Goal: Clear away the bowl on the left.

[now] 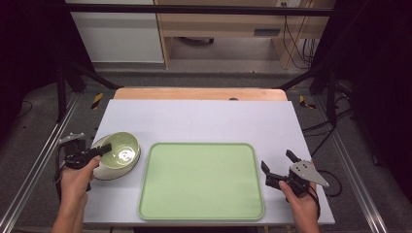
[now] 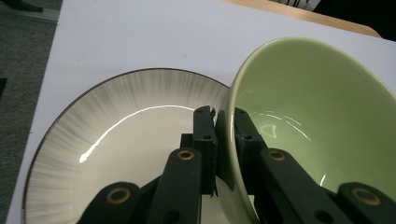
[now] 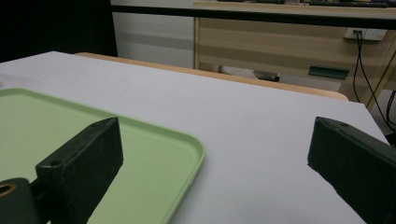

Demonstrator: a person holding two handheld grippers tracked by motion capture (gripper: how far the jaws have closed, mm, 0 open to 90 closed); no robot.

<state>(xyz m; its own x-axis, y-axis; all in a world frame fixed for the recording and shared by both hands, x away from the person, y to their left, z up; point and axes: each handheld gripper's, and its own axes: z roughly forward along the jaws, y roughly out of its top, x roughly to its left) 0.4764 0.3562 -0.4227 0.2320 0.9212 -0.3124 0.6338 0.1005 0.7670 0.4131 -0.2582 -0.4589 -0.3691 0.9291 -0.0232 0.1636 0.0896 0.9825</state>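
A pale green bowl [image 1: 121,151] rests on a white plate with grey streaks [image 1: 108,173] at the table's left side. My left gripper [image 1: 107,146] is shut on the bowl's near rim. In the left gripper view the two jaws pinch that rim, one inside and one outside, at my left gripper [image 2: 225,128]. There the bowl [image 2: 322,112] tilts over the plate [image 2: 116,135]. A large green tray [image 1: 201,180] lies empty in the middle. My right gripper [image 1: 277,161] hovers open just right of the tray. Its jaws stand wide apart with nothing between them at my right gripper [image 3: 215,140].
A white sheet [image 1: 204,119] covers the table, with a wooden edge [image 1: 199,93] at the far side. The tray's rounded corner [image 3: 196,149] lies close to the right gripper's left jaw. Black frame rails and cables run along both sides of the table.
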